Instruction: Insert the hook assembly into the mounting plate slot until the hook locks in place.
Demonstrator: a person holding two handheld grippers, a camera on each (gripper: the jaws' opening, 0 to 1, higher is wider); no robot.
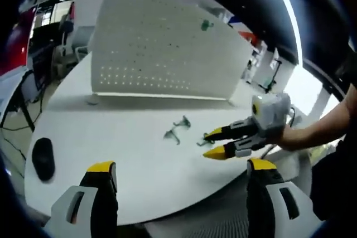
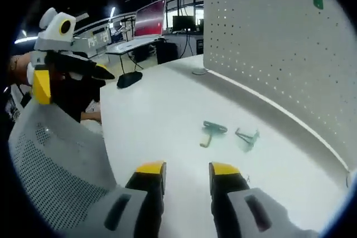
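The two small metal hooks are hard to read: in the left gripper view they are thin grey-green shapes on the white counter (image 1: pixel 111 137), one hook (image 1: pixel 182 121) nearer the pegboard (image 1: pixel 167 54) and the other hook (image 1: pixel 172 135) just beside it, details blurred. The right gripper view shows them closer: a T-shaped piece (image 2: pixel 212 131) with a pale stem and a bent wire piece (image 2: pixel 247 136) lying near each other, apart from the board, neither touched.

A small green tag (image 1: pixel 206 24) sits high on the pegboard; what it is I cannot tell.

The left gripper (image 1: pixel 181 174) has its jaws wide apart, holding nothing, low over the counter's near edge. The right gripper (image 2: pixel 187 171) has its jaws a little apart, also holding nothing; seen from the left gripper view it (image 1: pixel 215 143) reaches in from the right on a person's forearm (image 1: pixel 318 129), tips near the hooks.

A black mouse (image 1: pixel 43 158) lies at the counter's far left. A grey mesh chair back (image 2: pixel 56 176) blocks the lower left of the right gripper view, and desks with monitors (image 2: pixel 150 23) stand behind.
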